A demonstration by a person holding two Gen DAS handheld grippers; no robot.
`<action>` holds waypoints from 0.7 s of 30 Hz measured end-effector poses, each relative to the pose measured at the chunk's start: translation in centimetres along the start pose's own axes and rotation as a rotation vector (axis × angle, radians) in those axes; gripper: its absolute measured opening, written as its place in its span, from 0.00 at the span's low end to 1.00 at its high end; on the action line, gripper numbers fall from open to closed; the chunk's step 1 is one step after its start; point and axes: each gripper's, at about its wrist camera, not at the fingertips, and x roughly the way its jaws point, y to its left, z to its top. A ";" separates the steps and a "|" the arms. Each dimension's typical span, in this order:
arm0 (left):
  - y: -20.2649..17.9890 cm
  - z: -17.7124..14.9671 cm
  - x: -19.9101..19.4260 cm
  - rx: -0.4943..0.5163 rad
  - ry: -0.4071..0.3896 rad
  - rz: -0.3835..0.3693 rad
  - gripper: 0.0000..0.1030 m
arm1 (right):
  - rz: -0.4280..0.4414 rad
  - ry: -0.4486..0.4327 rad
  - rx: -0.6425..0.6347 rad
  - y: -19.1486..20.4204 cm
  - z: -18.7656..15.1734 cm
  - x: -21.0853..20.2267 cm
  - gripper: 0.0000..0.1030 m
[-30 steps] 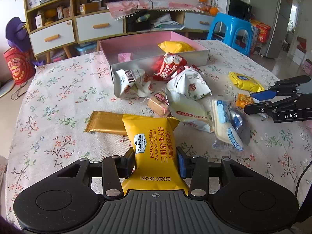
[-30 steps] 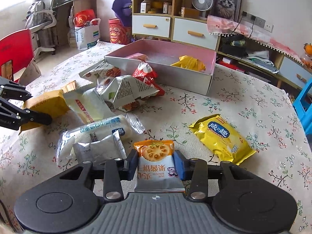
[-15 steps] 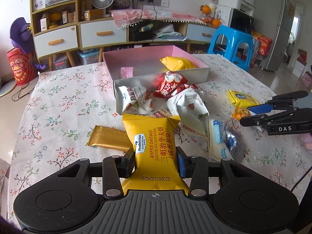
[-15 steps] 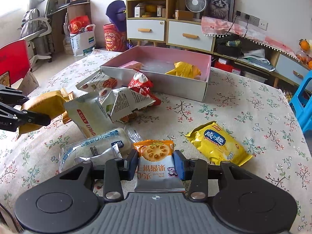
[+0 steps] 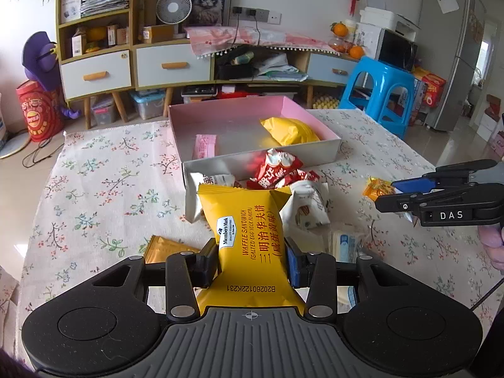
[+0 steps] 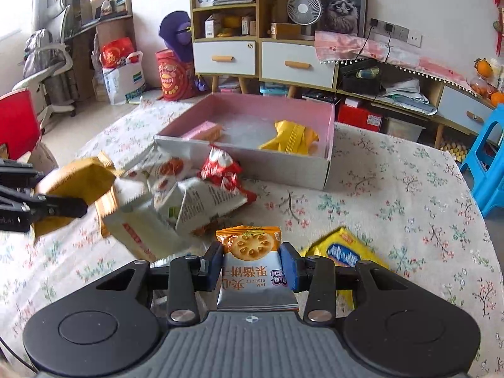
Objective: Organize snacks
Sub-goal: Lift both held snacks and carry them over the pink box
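Note:
My left gripper [image 5: 252, 264] is shut on a yellow waffle sandwich packet [image 5: 249, 230], held above the flowered tablecloth. My right gripper [image 6: 252, 263] is shut on an orange and silver jam biscuit packet [image 6: 250, 264], also lifted. Ahead stands the pink-lined box [image 5: 220, 123] [image 6: 329, 145], holding a yellow pouch [image 5: 288, 130] [image 6: 291, 137] and a pink bar [image 5: 204, 145] [image 6: 203, 129]. In front of the box lies a heap of snacks: a red packet [image 5: 272, 171] [image 6: 220, 170] and white packets [image 6: 204, 198]. The right gripper appears at the right of the left wrist view [image 5: 387, 197]; the left one at the left of the right wrist view [image 6: 78, 203].
A gold bar [image 5: 167, 249] lies left of my left gripper. A yellow packet [image 6: 343, 252] lies to the right of my right gripper, on the cloth. A blue stool [image 5: 381, 94] stands beyond the table's far right corner; cabinets line the wall.
Both grippers have risen with their packets; the table and snack heap sit lower and farther in both views. Grips are unchanged.

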 end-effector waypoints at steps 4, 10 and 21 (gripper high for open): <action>-0.4 0.8 0.4 -0.002 0.007 0.012 0.38 | -0.003 0.001 0.023 -0.1 1.1 0.4 0.29; -0.9 2.1 1.2 -0.009 0.010 0.026 0.38 | -0.011 0.006 0.047 -0.3 2.6 1.3 0.29; -1.1 4.5 2.9 -0.045 0.015 0.046 0.38 | 0.004 0.017 0.073 -0.1 4.9 2.8 0.29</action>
